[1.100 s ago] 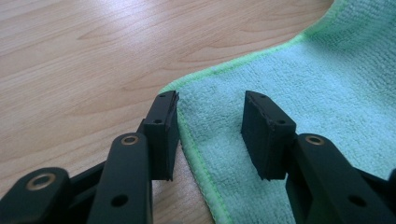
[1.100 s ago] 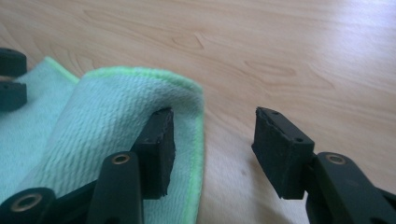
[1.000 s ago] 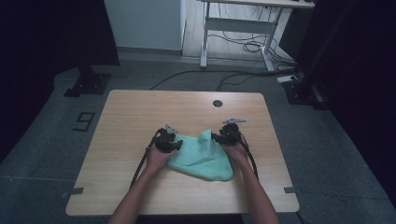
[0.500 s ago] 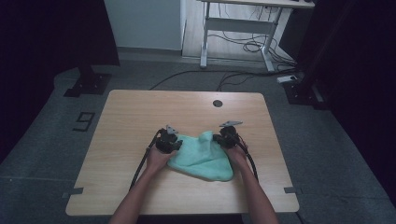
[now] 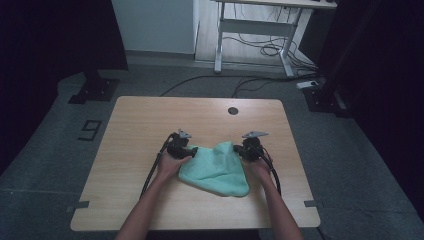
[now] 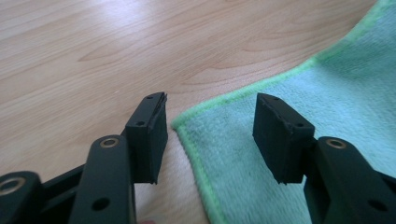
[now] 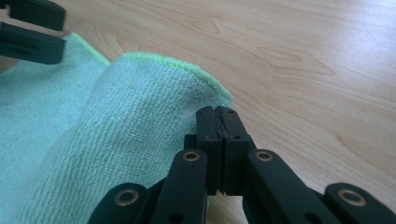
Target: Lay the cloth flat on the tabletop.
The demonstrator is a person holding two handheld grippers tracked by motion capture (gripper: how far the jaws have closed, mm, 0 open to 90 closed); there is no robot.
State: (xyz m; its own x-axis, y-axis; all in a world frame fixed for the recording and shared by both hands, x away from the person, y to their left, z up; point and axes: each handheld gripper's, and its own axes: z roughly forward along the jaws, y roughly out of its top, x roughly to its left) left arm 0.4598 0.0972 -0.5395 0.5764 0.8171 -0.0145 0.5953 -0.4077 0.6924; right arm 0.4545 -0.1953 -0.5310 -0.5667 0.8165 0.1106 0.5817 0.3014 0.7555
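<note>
A light wooden table with a dark round hole near its far edge is standing on a grey floor, with a white-framed desk and loose cables lying beyond it in a dim room. A green cloth is lying rumpled on the near middle of the tabletop between 2 hand-held grippers. The left gripper has just been opening and is standing released astride a flat corner of the cloth, while the right gripper is sitting clenched at a raised fold; whether it is pinching fabric is unclear
</note>
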